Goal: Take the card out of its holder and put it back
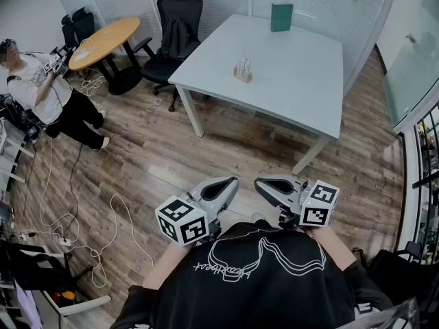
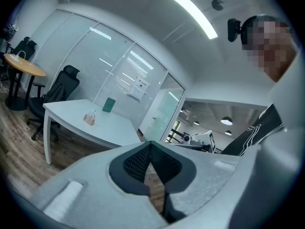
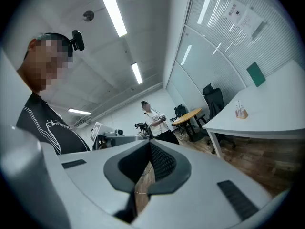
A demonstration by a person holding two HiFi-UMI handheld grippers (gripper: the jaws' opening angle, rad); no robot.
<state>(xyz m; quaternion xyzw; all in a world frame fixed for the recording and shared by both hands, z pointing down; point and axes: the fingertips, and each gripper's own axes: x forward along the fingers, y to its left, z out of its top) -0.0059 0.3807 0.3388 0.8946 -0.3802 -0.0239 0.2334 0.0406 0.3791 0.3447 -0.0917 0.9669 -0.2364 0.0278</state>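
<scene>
Well, card [image 1: 242, 65] upright in wooden holder [image 1: 242, 76] on white table [image 1: 288, 74].

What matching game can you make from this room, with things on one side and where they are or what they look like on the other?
Things:
1. card holder
2. round table
3. office chair
4. left gripper

Clues:
A. wooden top, far left in the head view
B. shut and empty
C. standing on the white table
D. black, beside the white table's far left corner

Pairs: 1-C, 2-A, 3-D, 4-B
</scene>
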